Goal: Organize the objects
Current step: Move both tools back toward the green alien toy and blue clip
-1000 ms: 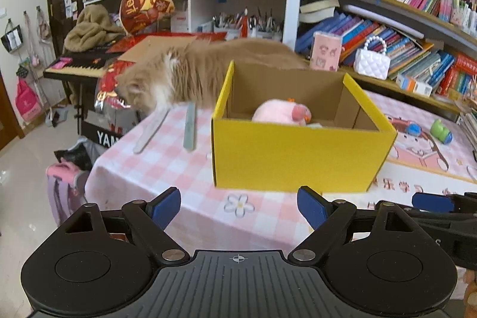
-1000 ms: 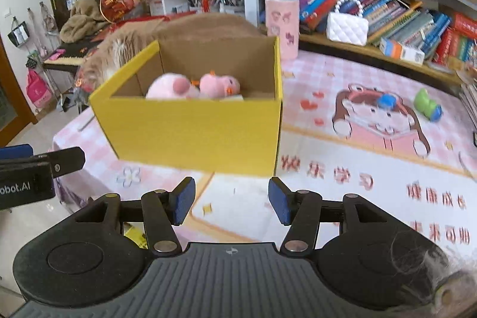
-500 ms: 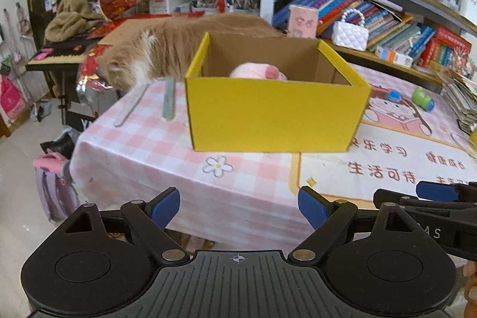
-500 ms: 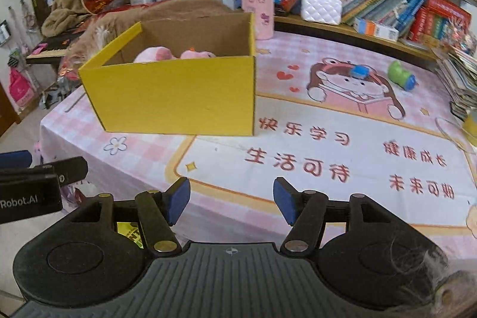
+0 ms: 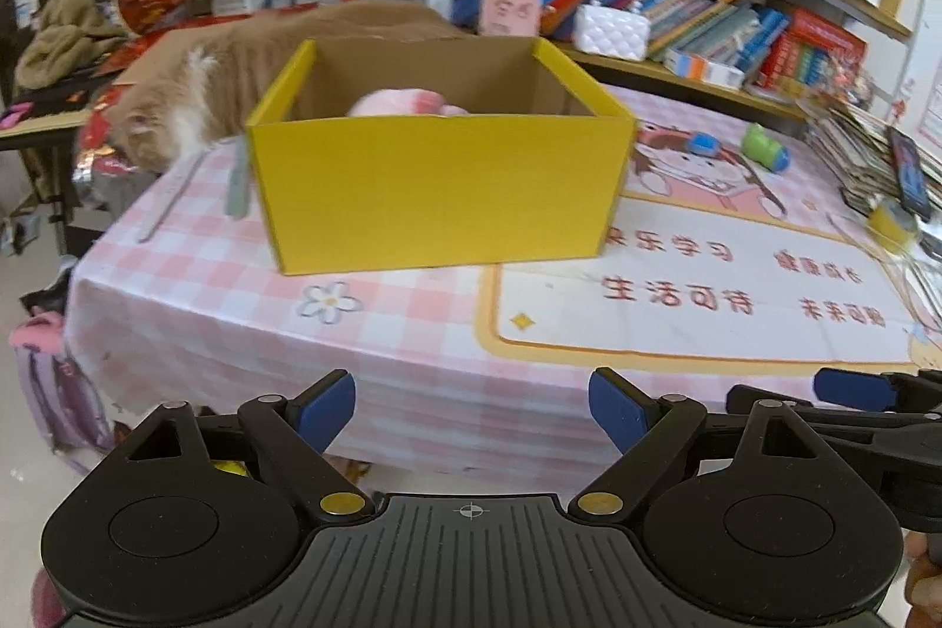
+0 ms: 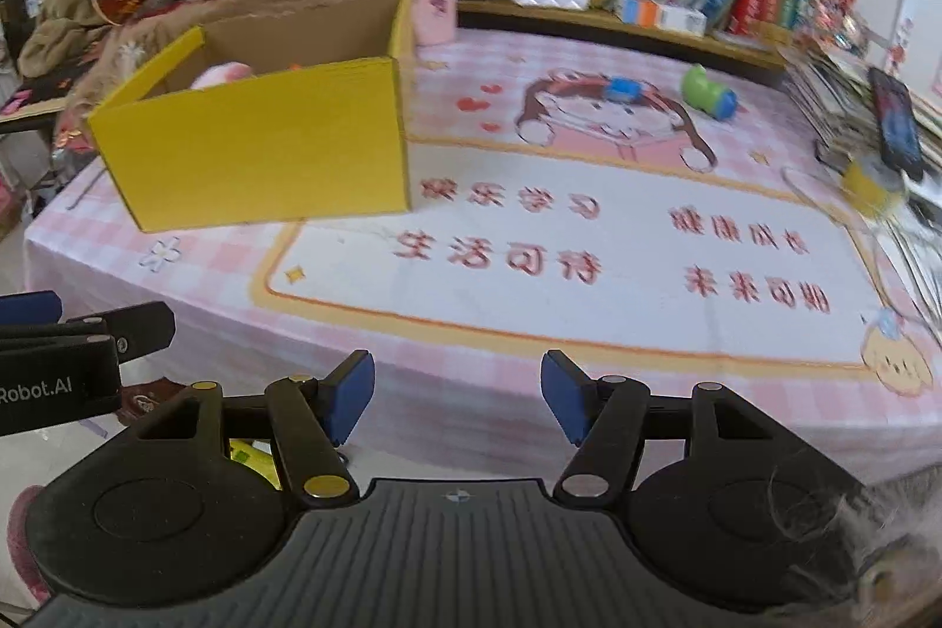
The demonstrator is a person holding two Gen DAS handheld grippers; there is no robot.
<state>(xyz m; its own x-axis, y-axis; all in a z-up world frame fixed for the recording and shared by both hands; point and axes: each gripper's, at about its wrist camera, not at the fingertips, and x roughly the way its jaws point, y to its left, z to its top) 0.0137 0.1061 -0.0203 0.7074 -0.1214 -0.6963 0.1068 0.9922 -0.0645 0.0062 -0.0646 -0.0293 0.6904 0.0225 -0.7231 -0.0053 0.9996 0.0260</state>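
— Well, both empty. Left gripper (image 5: 472,405) spread wide, right gripper (image 6: 458,395) parted somewhat less, nothing between either pair of pads. Hanging off the near edge of the table (image 6: 589,369), well short of anything to pick up.

— And the loose items?

— Far side of the cloth, on the cartoon print: green toy (image 6: 708,93) and small blue toy (image 6: 624,89), near each other, well apart from the yellow box (image 5: 435,183). Pink plush (image 5: 406,103) already lying inside the box.

— Likely trouble?

— Probably the cat (image 5: 176,116), curled just behind the box's left corner. Could stir and nudge the box, or paw at a passing claw. Also looks rounded, that green toy; might roll away under a slanted pinch.

— Anything on the right?

— Leaning stack of books (image 6: 824,98) with a phone (image 6: 895,122) on top, plus a yellow tape roll (image 6: 868,183) near the edge. Easily clipped by a wide sweep of the right claw. Long reach across the table, too, so sleeve drag on the cloth not unlikely.
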